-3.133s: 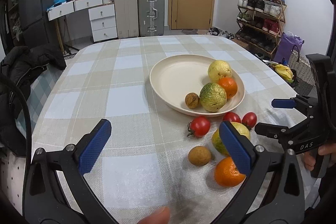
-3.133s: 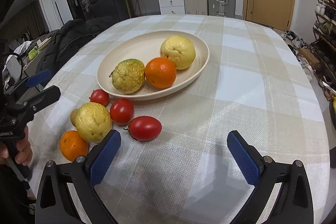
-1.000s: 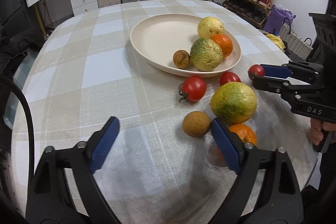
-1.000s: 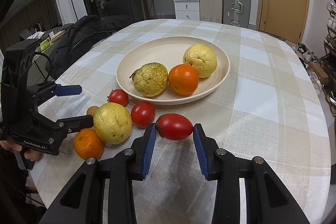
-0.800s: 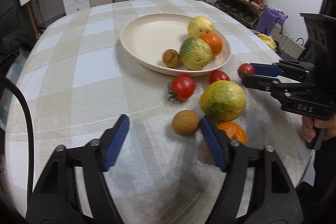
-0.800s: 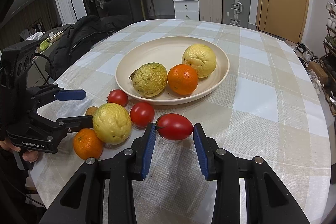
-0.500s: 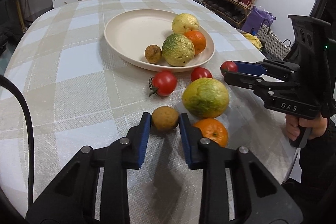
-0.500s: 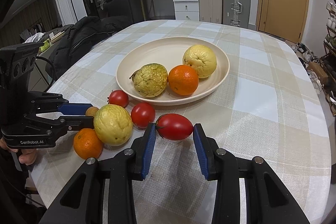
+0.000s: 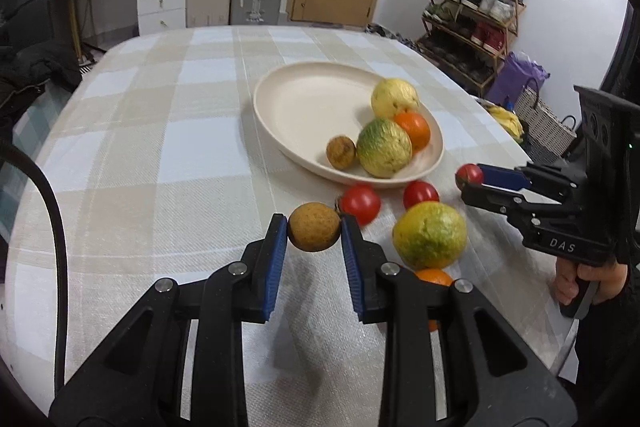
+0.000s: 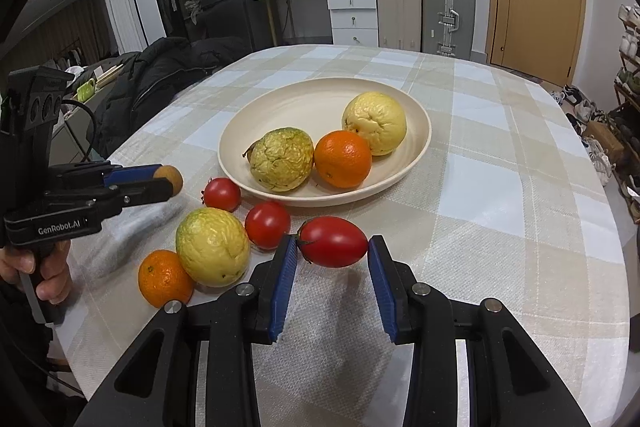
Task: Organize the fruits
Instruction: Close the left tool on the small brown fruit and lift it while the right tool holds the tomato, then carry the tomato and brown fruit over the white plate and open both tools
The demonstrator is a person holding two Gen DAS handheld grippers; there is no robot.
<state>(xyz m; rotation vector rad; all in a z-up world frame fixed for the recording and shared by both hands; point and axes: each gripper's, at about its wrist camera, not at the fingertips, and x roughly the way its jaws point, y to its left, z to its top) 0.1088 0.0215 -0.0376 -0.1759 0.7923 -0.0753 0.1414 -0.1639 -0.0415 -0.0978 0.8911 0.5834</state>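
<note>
My left gripper (image 9: 314,233) is shut on a small brown round fruit (image 9: 314,231), held a little above the checked cloth; the same fruit (image 10: 173,179) shows at the left of the right wrist view. My right gripper (image 10: 333,243) is shut on an oval red tomato (image 10: 333,241) just in front of the cream plate (image 10: 304,111). The plate (image 9: 296,107) holds a yellow fruit (image 9: 394,98), an orange (image 9: 414,127), a green-yellow fruit (image 9: 384,147) and a small brown fruit (image 9: 341,152).
On the cloth before the plate lie two red tomatoes (image 10: 222,193) (image 10: 267,223), a large yellow-green fruit (image 10: 213,246) and an orange (image 10: 165,278). The table edge runs close on the near side. A dark jacket (image 10: 160,83) lies beyond the left edge; a shoe rack (image 9: 472,27) stands at the right.
My left gripper closed on the small brown fruit and lifted it off the cloth. The right gripper has kept still with the tomato between its pads.
</note>
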